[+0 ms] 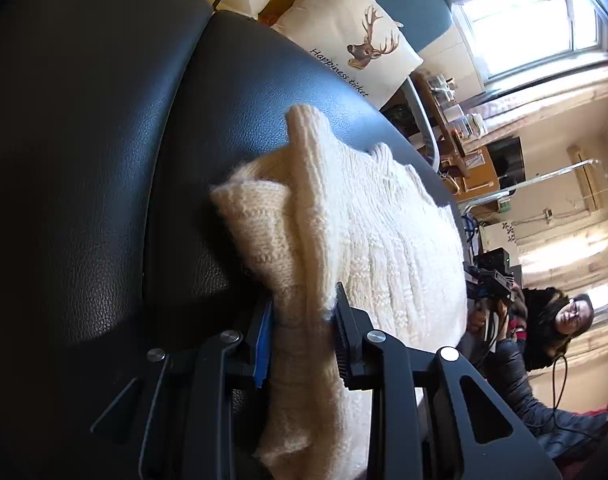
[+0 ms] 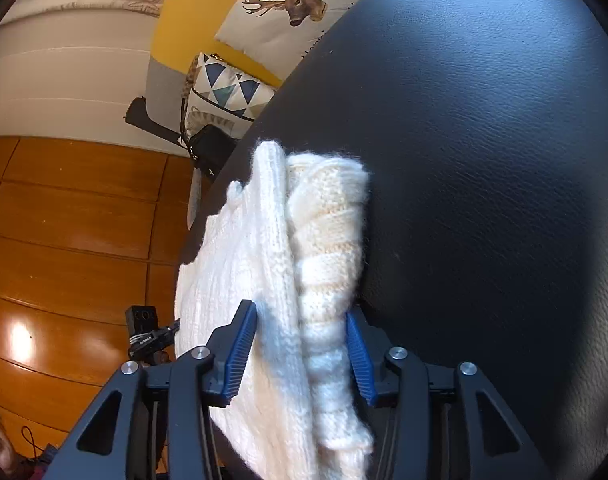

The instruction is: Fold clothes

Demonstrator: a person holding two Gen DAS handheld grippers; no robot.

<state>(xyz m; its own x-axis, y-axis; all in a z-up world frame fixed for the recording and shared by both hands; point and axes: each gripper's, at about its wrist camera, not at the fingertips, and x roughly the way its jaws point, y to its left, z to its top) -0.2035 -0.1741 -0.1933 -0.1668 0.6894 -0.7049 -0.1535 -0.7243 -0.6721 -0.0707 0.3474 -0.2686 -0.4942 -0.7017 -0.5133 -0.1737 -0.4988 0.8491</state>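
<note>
A cream knitted sweater (image 1: 364, 232) lies folded in thick layers on a black leather seat (image 1: 104, 160). In the left wrist view my left gripper (image 1: 304, 314) is shut on the near folded edge, with the knit pinched between its pads. The right wrist view shows the same sweater (image 2: 264, 240) at the edge of the seat (image 2: 484, 160). My right gripper (image 2: 300, 312) is shut on a bulky fold that fills the gap between its blue pads (image 2: 242, 344). The sweater's underside and the part below both grippers are hidden.
A deer-print cushion (image 1: 356, 48) and a triangle-patterned cushion (image 2: 228, 88) lie beyond the seat, with a black bag (image 2: 212, 144) beside it. A seated person (image 1: 564, 320) holds a device at the right. A wooden floor (image 2: 64, 220) lies left of the seat edge.
</note>
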